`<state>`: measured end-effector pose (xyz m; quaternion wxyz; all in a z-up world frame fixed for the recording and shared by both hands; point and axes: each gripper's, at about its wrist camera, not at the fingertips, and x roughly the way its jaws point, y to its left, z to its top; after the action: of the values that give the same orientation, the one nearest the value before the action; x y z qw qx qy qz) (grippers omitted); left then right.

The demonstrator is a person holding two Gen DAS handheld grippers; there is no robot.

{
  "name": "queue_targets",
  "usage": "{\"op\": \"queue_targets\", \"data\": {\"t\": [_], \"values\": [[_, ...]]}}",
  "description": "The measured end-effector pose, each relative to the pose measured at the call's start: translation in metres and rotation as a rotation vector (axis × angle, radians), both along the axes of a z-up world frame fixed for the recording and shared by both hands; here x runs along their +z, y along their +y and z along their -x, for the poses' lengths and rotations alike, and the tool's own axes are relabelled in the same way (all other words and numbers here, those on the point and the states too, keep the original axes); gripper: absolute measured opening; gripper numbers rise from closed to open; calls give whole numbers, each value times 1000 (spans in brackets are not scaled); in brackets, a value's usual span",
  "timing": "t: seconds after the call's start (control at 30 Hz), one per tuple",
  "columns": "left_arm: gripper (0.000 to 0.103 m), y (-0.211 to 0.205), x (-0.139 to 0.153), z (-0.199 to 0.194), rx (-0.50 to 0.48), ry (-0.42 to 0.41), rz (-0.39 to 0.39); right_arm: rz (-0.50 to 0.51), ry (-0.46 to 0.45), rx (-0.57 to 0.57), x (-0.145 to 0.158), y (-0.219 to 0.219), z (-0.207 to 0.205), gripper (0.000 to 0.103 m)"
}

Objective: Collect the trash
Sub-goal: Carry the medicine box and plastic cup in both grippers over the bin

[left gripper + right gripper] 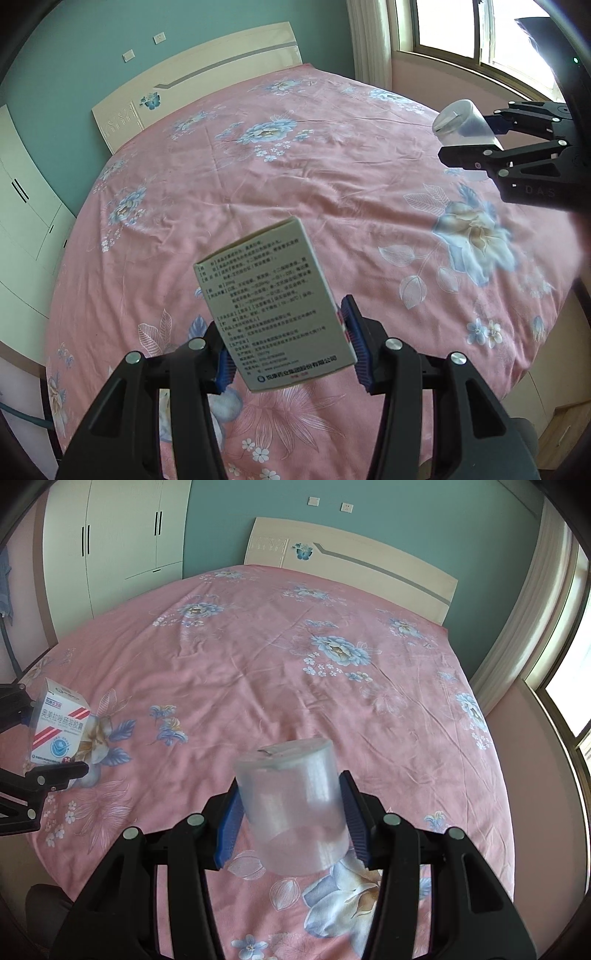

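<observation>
My left gripper point(290, 341) is shut on a white medicine box point(271, 302) with printed text, held above the pink floral bedspread point(295, 177). The blue pads press on both of its sides. In the right wrist view the same box point(59, 727) shows at the far left, with red stripes and a blue logo, clamped in the left gripper point(48, 738). My right gripper point(291, 819) is shut on a translucent plastic cup point(295, 805) held upside down, base upward. In the left wrist view that cup point(463, 123) and the right gripper point(476, 138) hang at the upper right.
A cream headboard point(351, 557) with a butterfly motif stands against the teal wall. White wardrobes point(118, 535) stand left of the bed. A window point(480, 29) with a curtain lies on the right. A wooden box point(565, 428) sits on the floor at the bed's corner.
</observation>
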<state>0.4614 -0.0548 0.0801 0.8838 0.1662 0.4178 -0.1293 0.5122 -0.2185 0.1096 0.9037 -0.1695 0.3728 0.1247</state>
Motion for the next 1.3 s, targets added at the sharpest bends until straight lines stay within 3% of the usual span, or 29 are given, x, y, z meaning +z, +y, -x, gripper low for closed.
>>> {"op": "queue_targets", "data": {"t": [0.3, 0.57, 0.77, 0.93, 1.3], "values": [[52, 2, 82, 112, -6, -121, 0, 17, -111, 21, 95, 9, 138, 51], [52, 7, 117, 207, 1, -196, -18, 20, -155, 49, 133, 8, 250, 51], [53, 8, 112, 264, -26, -221, -29, 60, -152, 84, 123, 14, 314, 51], [53, 10, 90, 293, -44, -194, -17, 88, -127, 122, 99, 22, 350, 51], [53, 24, 23, 318, -56, -97, -7, 98, -12, 188, 16, 41, 379, 51]]}}
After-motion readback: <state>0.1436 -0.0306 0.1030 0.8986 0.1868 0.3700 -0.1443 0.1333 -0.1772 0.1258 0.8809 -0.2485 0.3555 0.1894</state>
